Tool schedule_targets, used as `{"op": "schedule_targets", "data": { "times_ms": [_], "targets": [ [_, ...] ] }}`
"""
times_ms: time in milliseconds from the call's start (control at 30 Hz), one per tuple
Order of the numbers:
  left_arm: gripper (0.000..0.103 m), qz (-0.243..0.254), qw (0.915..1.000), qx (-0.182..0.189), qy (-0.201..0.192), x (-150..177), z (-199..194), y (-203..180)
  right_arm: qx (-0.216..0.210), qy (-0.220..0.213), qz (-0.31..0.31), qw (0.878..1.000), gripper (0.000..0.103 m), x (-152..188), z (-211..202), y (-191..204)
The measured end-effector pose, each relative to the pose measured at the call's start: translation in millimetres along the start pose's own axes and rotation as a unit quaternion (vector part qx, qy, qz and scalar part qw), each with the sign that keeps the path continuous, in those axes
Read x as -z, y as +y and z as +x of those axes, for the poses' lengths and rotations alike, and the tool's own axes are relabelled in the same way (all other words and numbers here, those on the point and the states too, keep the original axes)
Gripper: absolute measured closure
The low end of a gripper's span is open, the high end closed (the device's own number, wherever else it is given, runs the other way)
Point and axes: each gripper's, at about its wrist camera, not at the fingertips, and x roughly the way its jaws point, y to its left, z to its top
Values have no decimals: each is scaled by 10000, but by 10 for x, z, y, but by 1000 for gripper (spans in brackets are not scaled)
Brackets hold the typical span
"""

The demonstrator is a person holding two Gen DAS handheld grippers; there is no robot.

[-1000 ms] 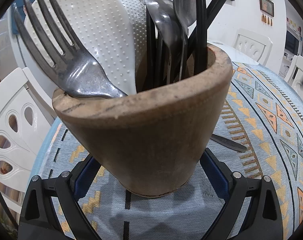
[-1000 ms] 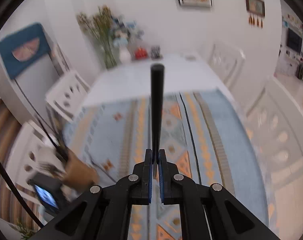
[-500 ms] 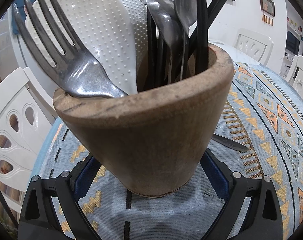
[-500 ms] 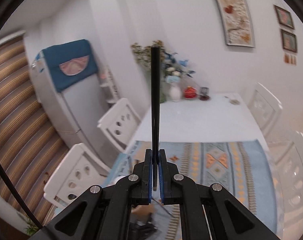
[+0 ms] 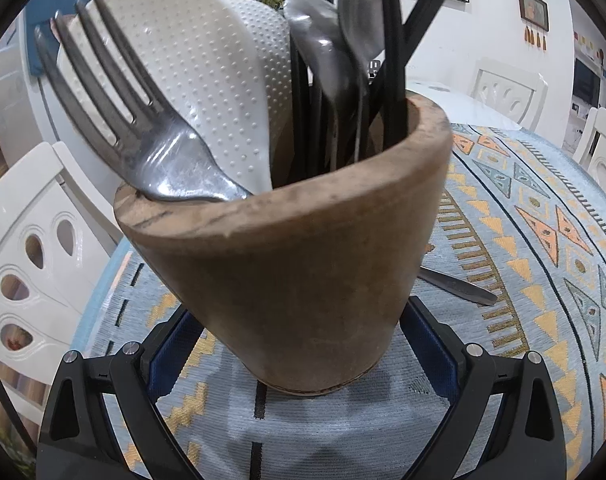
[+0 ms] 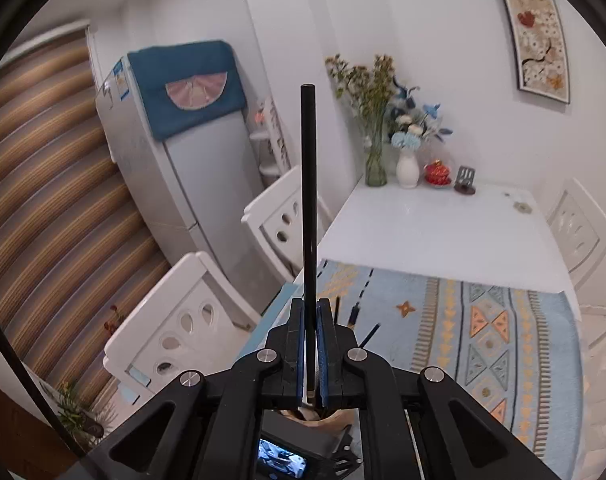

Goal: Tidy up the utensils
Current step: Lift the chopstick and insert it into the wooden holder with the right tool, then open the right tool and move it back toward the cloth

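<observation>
So the left gripper [image 5: 299, 344] had its jaws spread wide around the base of the wooden holder [image 5: 295, 264], blue pads on either side. I couldn't tell if they actually pressed on it. The holder sat on the patterned tablecloth [image 5: 543, 240], packed with a fork [image 5: 143, 136], a white rice paddle [image 5: 191, 76], spoons [image 5: 327, 56] and black chopsticks [image 5: 395, 60]. One utensil handle [image 5: 455, 286] lay on the cloth just right of it. The right gripper [image 6: 311, 332] was clamped on a single black chopstick [image 6: 309, 200] pointing away, above the holder, with a white table [image 6: 423, 232] and flower vases [image 6: 407, 168] farther back.
</observation>
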Motion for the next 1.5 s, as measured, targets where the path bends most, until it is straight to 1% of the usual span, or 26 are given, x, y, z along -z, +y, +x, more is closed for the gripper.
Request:
{"op": "schedule_targets", "data": {
  "times_ms": [133, 467, 567, 600, 633, 667, 700, 767, 867, 967, 1000, 1033, 1100, 1167, 1267, 1333, 1400, 1500],
  "targets": [
    [5, -23, 10000, 27, -5, 18, -17, -12, 164, 93, -169, 9997, 98, 90, 179, 50],
    [5, -34, 10000, 35, -16, 35, -34, -9, 373, 244, -357, 9984, 98, 228, 465, 117],
    [5, -36, 10000, 36, -13, 35, -33, -11, 284, 401, -321, 9983, 98, 244, 540, 114],
    [5, -36, 10000, 36, -14, 35, -35, -10, 239, 518, -313, 9979, 97, 247, 575, 116],
    [5, -36, 10000, 37, -14, 35, -36, -9, 227, 611, -308, 9974, 90, 247, 597, 117],
    [5, -40, 10000, 39, -14, 31, -28, 3, 177, 786, -292, 9963, 84, 243, 624, 117],
    [5, -42, 10000, 41, -12, 32, -30, 4, 132, 825, -269, 9961, 81, 237, 620, 113],
    [5, -46, 10000, 41, -12, 29, -31, 9, 93, 739, -305, 9968, 81, 209, 522, 127],
    [5, -49, 10000, 43, -11, 26, -32, 7, 309, 497, -502, 9970, 78, 129, 314, 161],
    [5, -50, 10000, 43, -11, 25, -31, 9, 494, 133, -568, 9971, 70, 26, 50, 118],
    [5, -51, 10000, 44, -9, 25, -30, 8, 530, 49, -556, 9970, 65, 6, -7, 104],
    [5, -50, 10000, 42, -11, 26, -32, 8, 583, -89, -524, 9969, 60, -22, -101, 67],
    [5, -50, 10000, 42, -10, 26, -32, 8, 661, -305, -455, 9963, 55, -54, -245, -9],
    [5, -51, 10000, 43, -9, 26, -32, 8, 786, -487, -343, 9951, 54, -66, -381, -136],
    [5, -53, 10000, 43, -11, 26, -33, 8, 992, -549, -159, 9934, 54, -38, -456, -331],
    [5, -48, 10000, 38, -12, 27, -34, 8, 1022, -463, 7, 9937, 54, 5, -422, -479],
    [5, -48, 10000, 35, -11, 24, -30, 6, 983, -279, 227, 9945, 54, 86, -340, -640],
    [5, -45, 10000, 32, -8, 24, -30, 5, 994, 160, 443, 9939, 54, 314, -85, -894]
  ]
}}
